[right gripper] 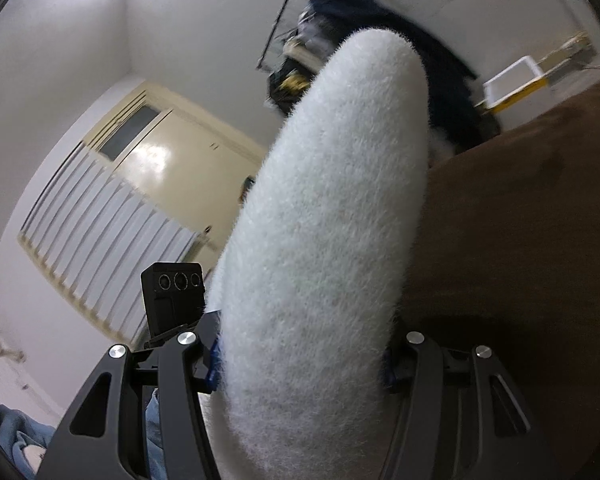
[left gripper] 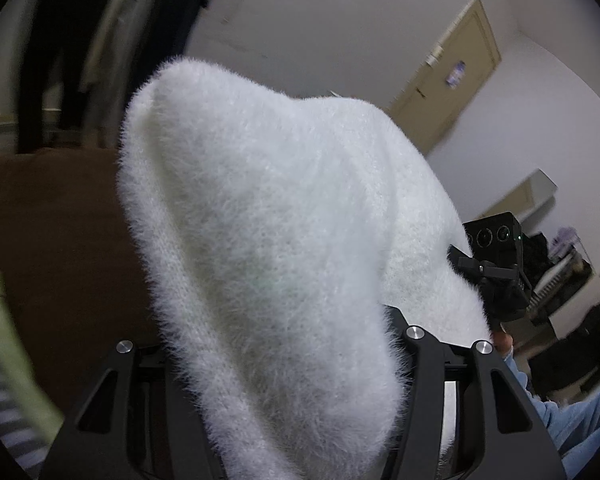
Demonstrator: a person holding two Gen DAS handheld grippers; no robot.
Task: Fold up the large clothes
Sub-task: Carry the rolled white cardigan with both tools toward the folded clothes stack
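1. A fluffy white sweater (left gripper: 268,240) was gripped by the left claw (left gripper: 284,364), its fabric bunched between the fingers and raised toward 12 o'clock.
2. The same sweater (right gripper: 324,240) was clamped by the right claw (right gripper: 300,364), rising as a thick roll toward 1 o'clock.
3. A brown worktop (right gripper: 520,240) was seen at 3 o'clock in the right view.
4. The right claw (left gripper: 496,264) was seen at 3 o'clock in the left view.

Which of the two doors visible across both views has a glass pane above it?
The glossy cream door in the right wrist view; a dark pane sits above it. The tan door has none.
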